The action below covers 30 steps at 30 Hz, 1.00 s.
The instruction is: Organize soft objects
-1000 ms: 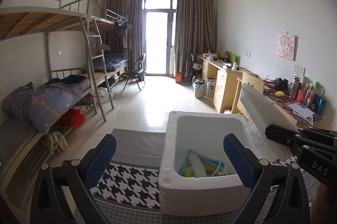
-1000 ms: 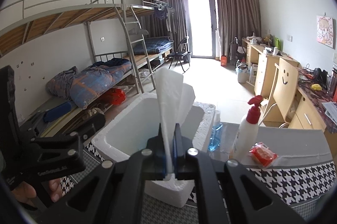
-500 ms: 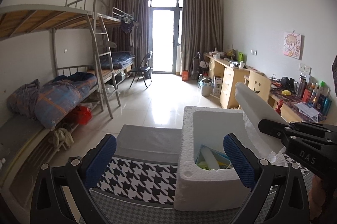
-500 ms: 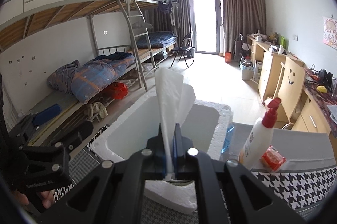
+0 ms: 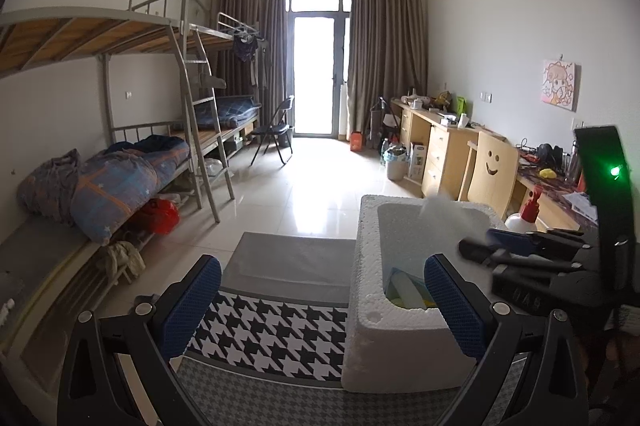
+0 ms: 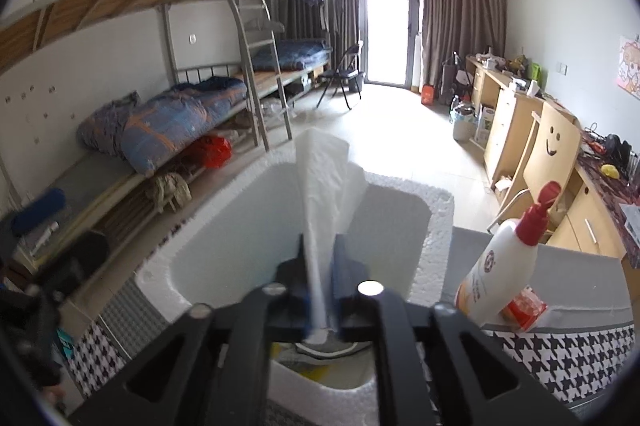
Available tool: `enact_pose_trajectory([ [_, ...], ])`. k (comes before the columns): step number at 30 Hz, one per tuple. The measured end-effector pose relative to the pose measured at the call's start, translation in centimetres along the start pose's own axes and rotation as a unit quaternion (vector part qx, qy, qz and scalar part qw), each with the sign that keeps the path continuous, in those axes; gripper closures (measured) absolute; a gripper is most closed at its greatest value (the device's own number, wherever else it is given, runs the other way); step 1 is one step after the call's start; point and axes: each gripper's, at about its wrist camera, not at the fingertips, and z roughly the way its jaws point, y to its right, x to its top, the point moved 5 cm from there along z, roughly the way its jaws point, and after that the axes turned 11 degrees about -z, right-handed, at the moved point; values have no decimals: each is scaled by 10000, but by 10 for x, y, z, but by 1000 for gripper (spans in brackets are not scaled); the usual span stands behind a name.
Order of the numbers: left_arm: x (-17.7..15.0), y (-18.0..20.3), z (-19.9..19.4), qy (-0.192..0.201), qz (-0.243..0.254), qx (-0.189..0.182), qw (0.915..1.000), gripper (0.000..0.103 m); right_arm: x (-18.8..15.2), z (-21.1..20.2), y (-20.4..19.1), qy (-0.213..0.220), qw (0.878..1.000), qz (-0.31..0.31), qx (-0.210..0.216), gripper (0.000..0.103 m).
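Observation:
A white foam box (image 5: 400,346) stands on the houndstooth-covered table, with blue and yellow soft packs (image 5: 404,290) in its bottom. My right gripper (image 6: 320,254) hangs over the box (image 6: 436,226), and its jaws are opening. A folded white paper towel (image 6: 324,177) stands upright between them, blurred, with a gap on its right side. The left wrist view shows the same gripper (image 5: 492,246) and towel (image 5: 440,214) above the box's far right rim. My left gripper (image 5: 320,266) is wide open and holds nothing, with the box's near left corner between its fingers.
A white pump bottle with a red top (image 6: 500,274) and a red packet (image 6: 524,310) sit right of the box. The houndstooth cloth (image 5: 272,330) lies bare to the left. Bunk beds (image 5: 120,177) line the left wall, desks and a chair (image 5: 492,165) the right.
The right gripper has come forward and down over the box, and its jaws, shut on the paper towel before, have parted. The towel now looks blurred. The left gripper stays open.

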Motion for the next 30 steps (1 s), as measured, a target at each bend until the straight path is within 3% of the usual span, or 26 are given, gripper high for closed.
enact_pose_trajectory([
  [2, 0, 0, 0, -3, 15, 4, 10000, 1, -3, 2, 0, -84, 10000, -34, -18, 37],
  [3, 0, 0, 0, -4, 20, 20, 10000, 1, -4, 0, 0, -10, 10000, -27, -17, 33],
  [19, -3, 24, -17, -12, 181, -187, 9997, 1, -7, -43, 5, 371, 9992, 9, -124, 29],
  [30, -7, 44, -40, 107, 260, -441, 9986, 1, -19, -90, 19, 792, 9959, 158, -410, 10],
])
